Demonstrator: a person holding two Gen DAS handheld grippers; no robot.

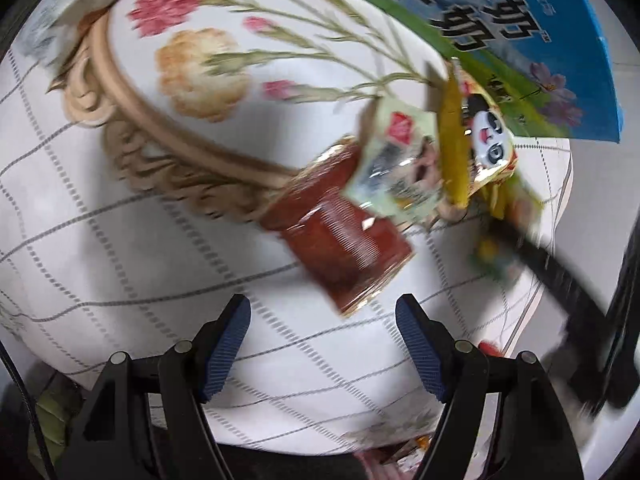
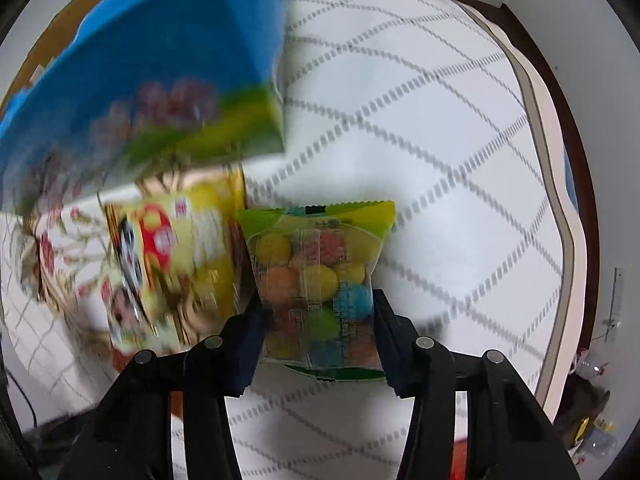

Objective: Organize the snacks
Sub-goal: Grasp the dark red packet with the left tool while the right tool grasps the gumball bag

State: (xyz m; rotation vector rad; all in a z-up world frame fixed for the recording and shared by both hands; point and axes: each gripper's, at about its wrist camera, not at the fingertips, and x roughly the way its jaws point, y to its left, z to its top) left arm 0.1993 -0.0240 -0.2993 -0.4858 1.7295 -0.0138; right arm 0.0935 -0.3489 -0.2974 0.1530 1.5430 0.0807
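Observation:
In the right wrist view a clear, green-topped bag of coloured candy balls sits between the fingers of my right gripper, which is shut on its two sides just above the checked cloth. A yellow panda snack packet lies to its left. In the left wrist view my left gripper is open and empty over the cloth. Just ahead of it lies a red snack packet. A pale green packet and the panda packet lean at the rim of the woven basket.
A blue and green milk carton box stands behind the basket, which has a floral lining. The same box looms at the upper left in the right wrist view. The white checked tablecloth runs to the table edge on the right.

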